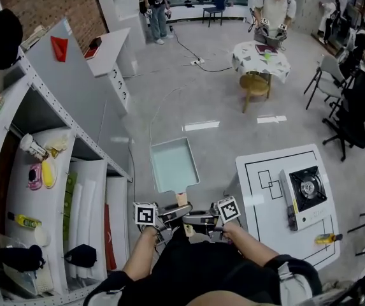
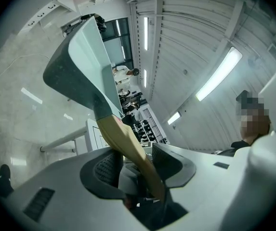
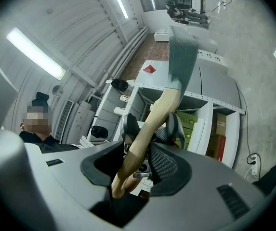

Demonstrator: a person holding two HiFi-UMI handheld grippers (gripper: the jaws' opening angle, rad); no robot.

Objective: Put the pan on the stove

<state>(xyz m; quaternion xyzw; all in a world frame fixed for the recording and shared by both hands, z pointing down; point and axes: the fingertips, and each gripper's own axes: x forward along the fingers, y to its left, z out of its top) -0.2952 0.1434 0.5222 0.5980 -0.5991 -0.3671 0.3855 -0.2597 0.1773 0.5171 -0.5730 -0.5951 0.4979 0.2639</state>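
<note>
Wood makes the handle (image 1: 181, 199) stiff and good to hold, so the left gripper (image 2: 133, 170) and right gripper (image 3: 145, 153) both pinch it in their jaws, holding the hard, maybe heavy pan (image 1: 174, 164) in the air near the table (image 1: 262, 231) with the stove (image 1: 304, 195).

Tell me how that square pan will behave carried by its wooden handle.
The pan looks rigid, so it shouldn't flex. Its body hangs wholly beyond the short wooden handle, so it probably feels front-heavy and wants to dip. Left tool and right tool both clamp that smooth handle; it might twist between them.
</note>
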